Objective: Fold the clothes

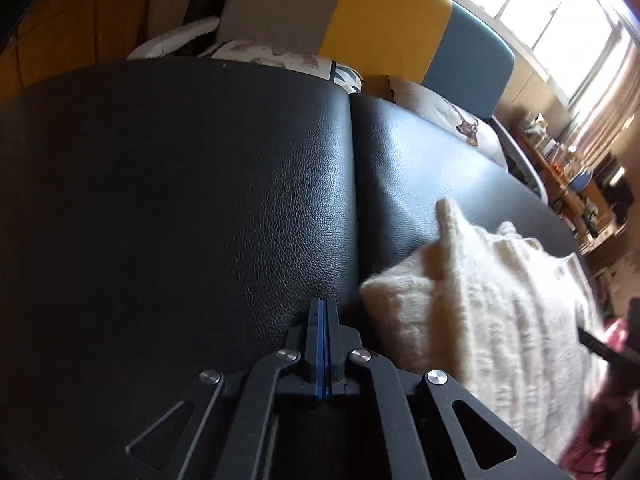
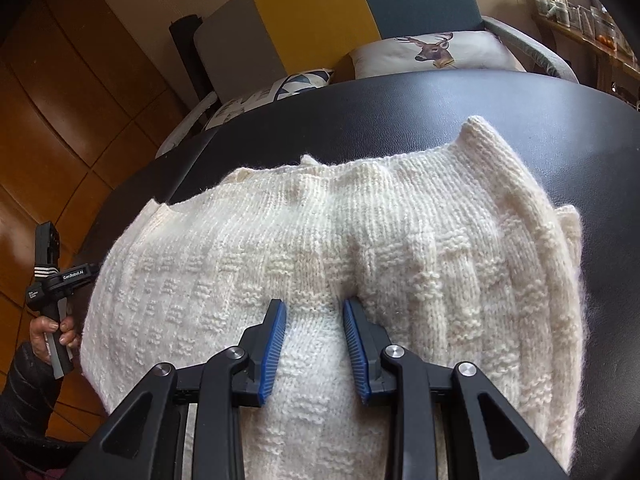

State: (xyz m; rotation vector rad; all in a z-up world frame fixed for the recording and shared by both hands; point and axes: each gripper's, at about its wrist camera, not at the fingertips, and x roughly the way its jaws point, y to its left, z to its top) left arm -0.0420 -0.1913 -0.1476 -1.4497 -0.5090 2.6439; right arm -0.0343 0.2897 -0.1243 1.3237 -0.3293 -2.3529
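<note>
A cream knitted sweater [image 2: 328, 248] lies spread on a black leather surface [image 2: 400, 112]. My right gripper [image 2: 314, 312] is open, its blue pads either side of a raised fold of the knit, low over the sweater. My left gripper [image 1: 322, 308] is shut and empty, over bare black leather [image 1: 180, 200] just left of the sweater's edge [image 1: 480, 312]. The left gripper also shows in the right wrist view [image 2: 52, 264], held in a hand at the sweater's left edge.
Behind the leather surface stands a sofa with grey, yellow and teal panels [image 2: 312, 12] and cushions, one with a deer print [image 2: 432, 52]. A seam [image 1: 354, 200] splits the leather. Shelves with clutter [image 1: 580, 176] stand at the right; wooden floor [image 2: 60, 120] at the left.
</note>
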